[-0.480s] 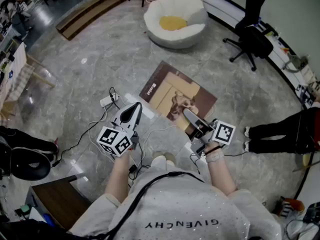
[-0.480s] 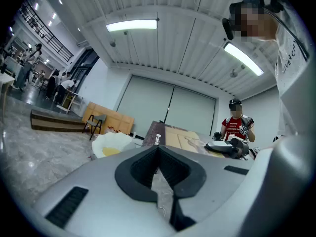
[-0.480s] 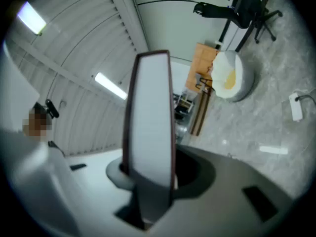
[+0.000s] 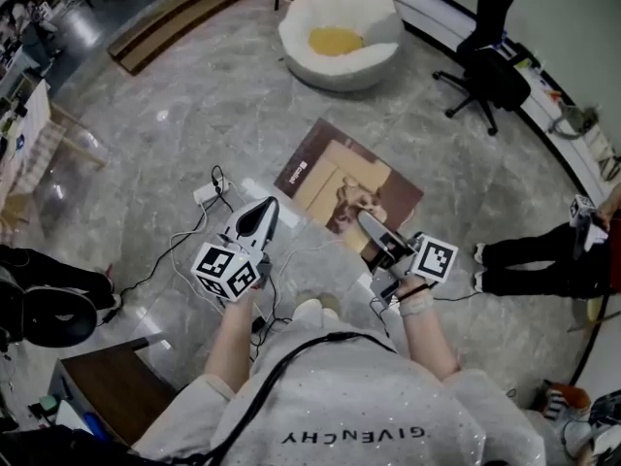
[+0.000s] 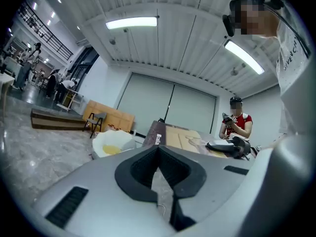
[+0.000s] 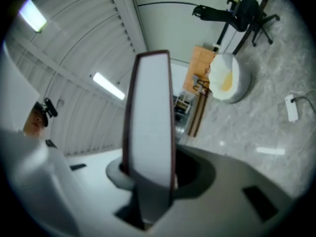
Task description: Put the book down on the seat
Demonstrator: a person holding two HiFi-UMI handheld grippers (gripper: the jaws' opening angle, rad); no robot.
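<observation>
Holding the large flat brown hardcover book (image 4: 335, 178) by one edge only, the right gripper (image 4: 371, 229) clamps across its white page block. Book is level over the floor, well short of the round white cushioned seat (image 4: 296, 32). Risk: overhanging weight could pivot it out of the grip; the soft seat could shed it. Cover: tan picture, white lettering. Left gripper (image 4: 260, 212), equally far from the seat, is closed and empty.

White speckled shirt (image 4: 340, 411) with black lettering (image 4: 352, 435), black cable (image 4: 277, 369) across.
</observation>
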